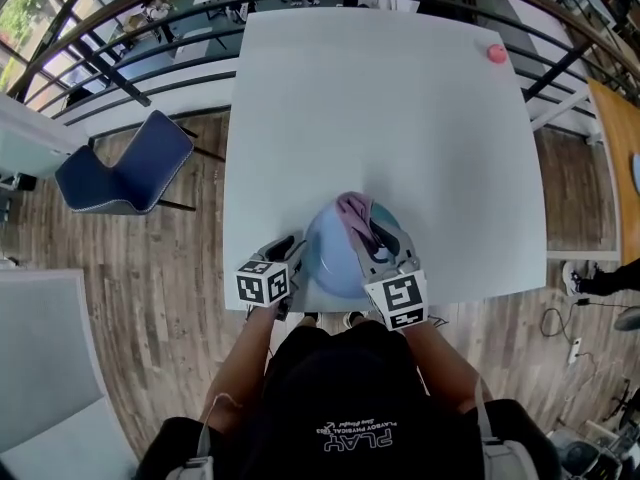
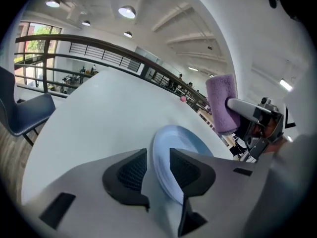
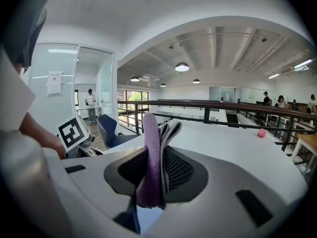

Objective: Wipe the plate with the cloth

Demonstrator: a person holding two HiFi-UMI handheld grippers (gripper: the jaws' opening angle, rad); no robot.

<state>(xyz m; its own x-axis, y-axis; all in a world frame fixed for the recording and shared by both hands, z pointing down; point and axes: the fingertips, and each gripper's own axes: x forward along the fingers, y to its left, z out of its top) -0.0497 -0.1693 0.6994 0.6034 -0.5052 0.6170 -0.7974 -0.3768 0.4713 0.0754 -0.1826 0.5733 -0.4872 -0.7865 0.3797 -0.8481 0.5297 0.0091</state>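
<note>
A light blue plate (image 1: 335,258) is at the near edge of the white table (image 1: 380,118), right in front of me. My left gripper (image 1: 293,250) is at its left rim. In the left gripper view the plate's (image 2: 181,140) rim runs between the jaws of that gripper (image 2: 157,155), which stand open, with a gap showing beside the left pad. My right gripper (image 1: 385,243) is over the plate's right side, shut on a folded purple and grey cloth (image 1: 355,213). The cloth (image 3: 151,152) stands upright between the right gripper's (image 3: 158,157) pads.
A small pink ball (image 1: 497,53) lies at the table's far right corner. A blue chair (image 1: 125,173) stands on the wooden floor to the left. A dark railing (image 1: 150,43) runs behind the table. My body is close against the near edge.
</note>
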